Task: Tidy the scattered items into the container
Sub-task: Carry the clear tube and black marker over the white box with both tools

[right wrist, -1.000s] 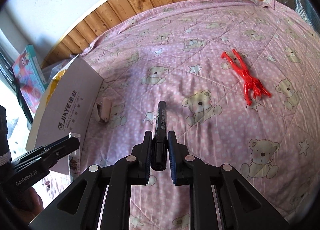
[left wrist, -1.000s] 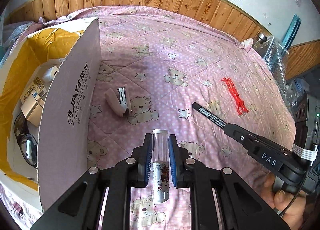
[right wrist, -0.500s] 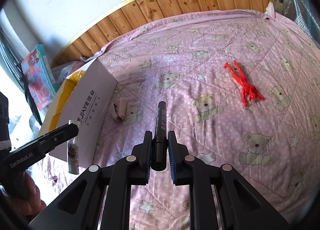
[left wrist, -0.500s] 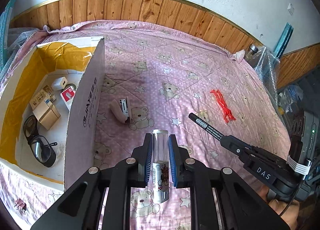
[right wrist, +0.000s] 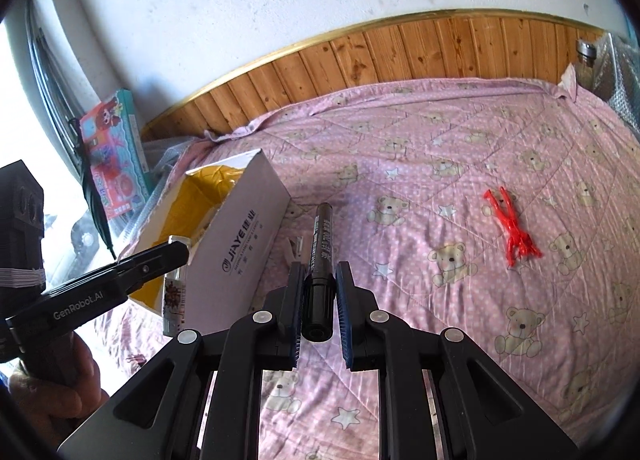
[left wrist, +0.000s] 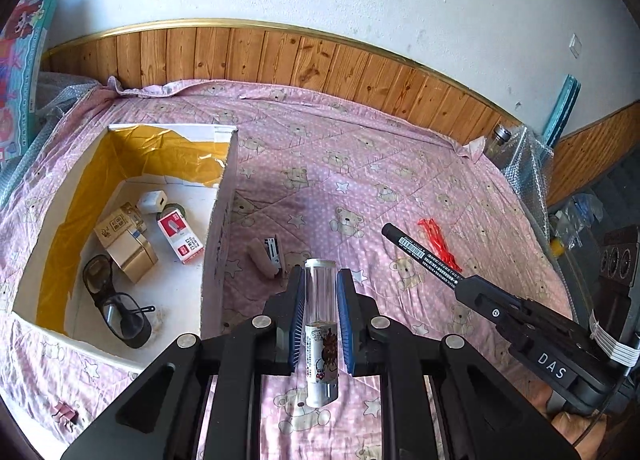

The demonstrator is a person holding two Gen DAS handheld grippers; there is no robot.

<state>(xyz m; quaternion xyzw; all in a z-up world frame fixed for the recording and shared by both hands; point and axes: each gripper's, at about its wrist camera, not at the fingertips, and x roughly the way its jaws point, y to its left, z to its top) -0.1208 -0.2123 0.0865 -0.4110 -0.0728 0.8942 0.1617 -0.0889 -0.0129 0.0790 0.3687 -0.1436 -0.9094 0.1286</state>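
- Two items in hand, one per gripper, both held in the air above the pink bear-print quilt (left wrist: 400, 180).
- Left gripper (left wrist: 319, 320): fingers closed onto a small bottle (left wrist: 320, 324), pads pinching the clear upper section; printed label and silver base hang below the grip. Likely light, rigid, smooth-walled, so it could slip or pivot if the grip loosens. A hold around the mid-body looks soundest.
- Right gripper (right wrist: 318, 316): fingers closed around a black marker (right wrist: 319, 260) near its thick capped end, the barrel pointing forward. Light and stiff; being held near one end, it may swing.
- Cardboard box (left wrist: 218, 236), white outside, yellow-lined, sits just left of the bottle. Inside: glasses, small cartons, a white plug.
- On the quilt, outside the box: beige stapler (left wrist: 266, 258) beside the box wall, red plastic figure (right wrist: 512, 228) well apart to the right, pink binder clip (left wrist: 64, 414) by the near edge.
- Judgement: both loads appear ready to go over the box wall.
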